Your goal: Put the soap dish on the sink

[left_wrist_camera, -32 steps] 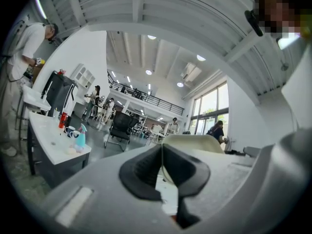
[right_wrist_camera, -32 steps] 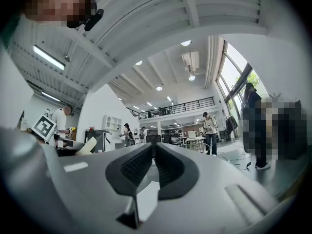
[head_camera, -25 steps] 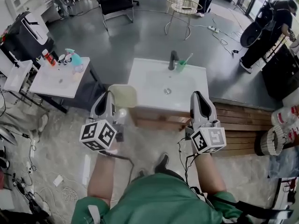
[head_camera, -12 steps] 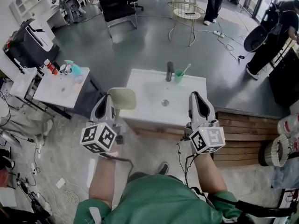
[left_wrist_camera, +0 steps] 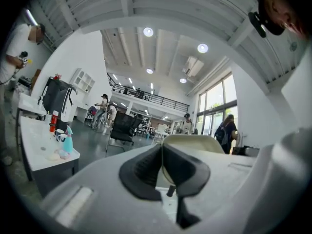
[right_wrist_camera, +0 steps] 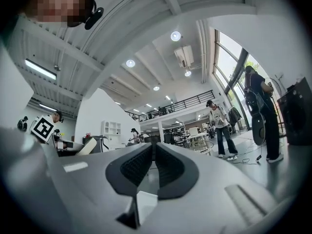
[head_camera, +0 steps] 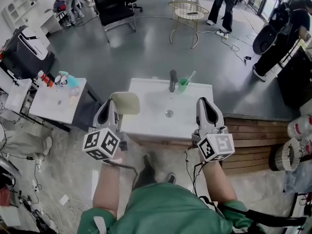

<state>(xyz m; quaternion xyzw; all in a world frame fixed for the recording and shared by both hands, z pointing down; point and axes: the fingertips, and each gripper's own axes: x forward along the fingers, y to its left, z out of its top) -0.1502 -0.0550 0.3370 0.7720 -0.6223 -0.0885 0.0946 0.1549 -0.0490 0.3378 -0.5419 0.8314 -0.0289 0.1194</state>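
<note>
A grey floor (head_camera: 146, 48) spreads ahead of the left tongs (head_camera: 113, 104), bearing a black chair (head_camera: 114, 4) and a wire table (head_camera: 187, 11). A white surface (head_camera: 53, 101) stands to their left.

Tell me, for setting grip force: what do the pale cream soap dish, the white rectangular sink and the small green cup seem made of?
Pale cream soap dish: probably matte plastic; thin rim, even colour, no glare. White rectangular sink: likely glazed ceramic, possibly resin; smooth, uniform white. Small green cup: seemingly translucent plastic; too small to be sure.
</note>
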